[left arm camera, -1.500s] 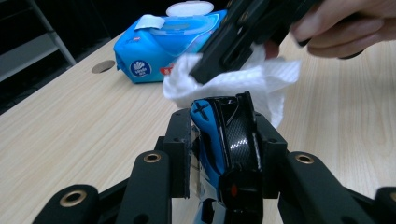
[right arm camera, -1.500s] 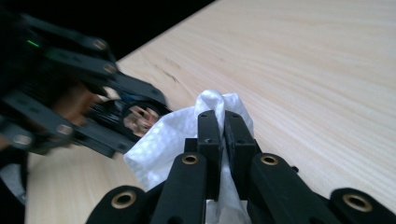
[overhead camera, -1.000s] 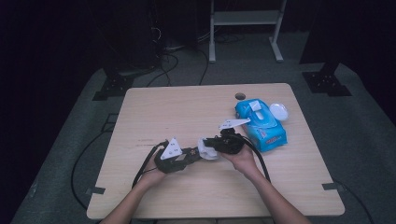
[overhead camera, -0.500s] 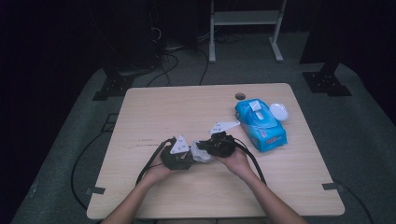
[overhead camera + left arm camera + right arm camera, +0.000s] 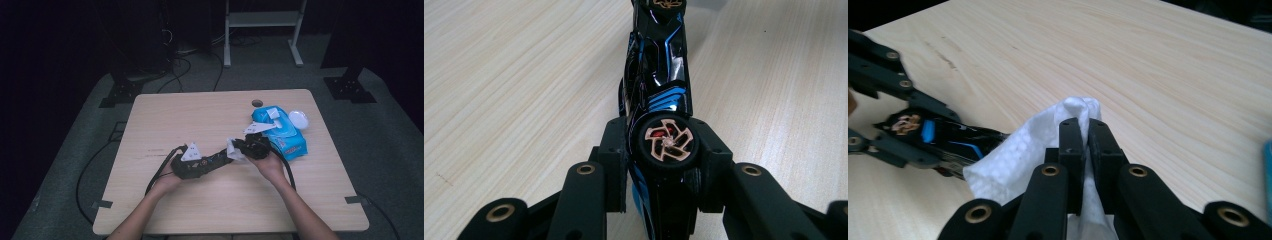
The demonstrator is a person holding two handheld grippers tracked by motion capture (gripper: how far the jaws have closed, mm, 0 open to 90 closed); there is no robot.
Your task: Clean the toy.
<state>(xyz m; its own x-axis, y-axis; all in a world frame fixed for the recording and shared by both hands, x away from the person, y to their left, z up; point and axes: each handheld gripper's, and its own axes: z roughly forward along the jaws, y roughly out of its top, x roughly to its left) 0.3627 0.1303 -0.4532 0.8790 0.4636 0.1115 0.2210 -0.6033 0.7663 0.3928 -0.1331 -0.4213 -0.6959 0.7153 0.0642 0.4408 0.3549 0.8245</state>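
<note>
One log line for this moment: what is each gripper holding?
left gripper: shut on toy car | right gripper: shut on white wipe, at the car's end | wipe pack: on table

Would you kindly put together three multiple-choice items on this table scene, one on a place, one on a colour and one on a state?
1. Where does the pack of wet wipes lie on the table?
A. near the person's left edge
B. towards the far right
C. at the middle of the near edge

2. What colour is the trim on the black toy car?
A. blue
B. yellow
C. green

3. What is the right gripper doing?
A. standing wide open
B. shut on the car
C. shut on a white wipe

Answers:
1 B, the high view shows the blue pack near the far right corner.
2 A, the left gripper view shows blue stripes on the black body.
3 C, in the right gripper view the fingers pinch the white cloth.
</note>
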